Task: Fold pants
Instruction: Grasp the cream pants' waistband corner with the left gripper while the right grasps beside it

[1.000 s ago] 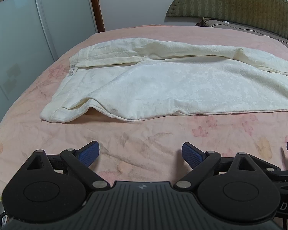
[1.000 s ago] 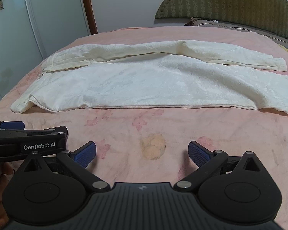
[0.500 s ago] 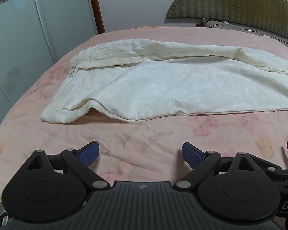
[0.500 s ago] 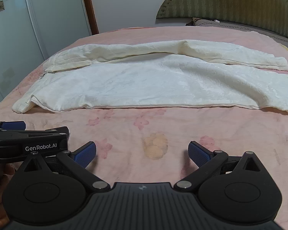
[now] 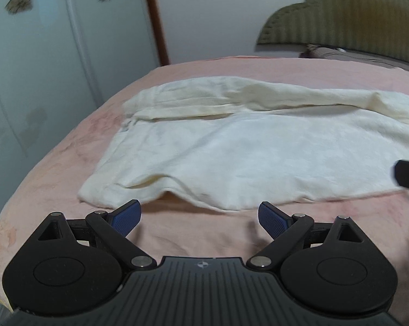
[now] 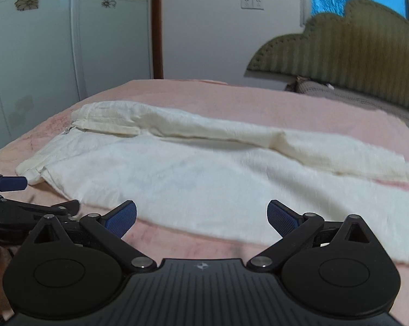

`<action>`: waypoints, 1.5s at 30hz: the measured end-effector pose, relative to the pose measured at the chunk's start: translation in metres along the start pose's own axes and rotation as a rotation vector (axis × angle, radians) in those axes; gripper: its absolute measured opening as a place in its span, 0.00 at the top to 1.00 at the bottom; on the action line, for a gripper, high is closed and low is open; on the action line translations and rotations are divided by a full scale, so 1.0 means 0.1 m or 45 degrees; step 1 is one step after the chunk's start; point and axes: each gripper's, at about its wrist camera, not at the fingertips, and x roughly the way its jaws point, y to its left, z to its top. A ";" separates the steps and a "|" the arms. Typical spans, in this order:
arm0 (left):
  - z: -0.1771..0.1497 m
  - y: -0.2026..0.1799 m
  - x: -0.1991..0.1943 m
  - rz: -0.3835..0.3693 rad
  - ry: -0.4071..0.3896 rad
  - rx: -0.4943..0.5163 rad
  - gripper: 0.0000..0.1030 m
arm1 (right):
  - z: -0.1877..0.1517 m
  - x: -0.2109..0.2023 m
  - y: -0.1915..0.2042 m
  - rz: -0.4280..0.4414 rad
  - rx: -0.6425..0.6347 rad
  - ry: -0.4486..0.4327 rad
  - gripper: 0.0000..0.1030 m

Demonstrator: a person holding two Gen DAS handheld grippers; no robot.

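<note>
Cream white pants (image 5: 248, 149) lie flat across the pink bed, waistband to the left, legs running right; they also show in the right wrist view (image 6: 218, 179). The far leg is folded over in a ridge along the back. My left gripper (image 5: 200, 216) is open and empty, just short of the pants' near hem by the waist. My right gripper (image 6: 201, 217) is open and empty, its fingertips at the near edge of the front leg. The left gripper shows at the left edge of the right wrist view (image 6: 11, 183).
The pink flowered bedspread (image 5: 68, 168) drops off at the left. A green padded headboard (image 6: 348, 62) and a grey pillow (image 6: 340, 95) stand at the back right. Frosted wardrobe doors (image 5: 41, 68) run along the left side.
Both grippers have moved forward and closer to the pants; the pants' near edge now lies right at the fingertips. The pants themselves have not moved.
</note>
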 end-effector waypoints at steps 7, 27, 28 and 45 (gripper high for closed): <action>0.04 0.80 0.27 -0.099 0.138 -0.318 0.07 | 0.05 0.16 0.55 0.117 -0.461 -0.176 0.00; 0.04 1.58 0.87 -0.670 0.313 -1.189 0.09 | 0.12 1.10 1.90 0.349 -0.993 -0.246 0.81; 0.04 1.59 0.89 -0.650 0.302 -1.217 0.16 | 0.18 1.12 1.86 0.379 -0.932 -0.226 0.82; -0.01 1.68 0.09 -0.275 -0.029 -0.944 0.97 | 0.34 0.83 1.87 0.924 -0.665 -0.035 0.85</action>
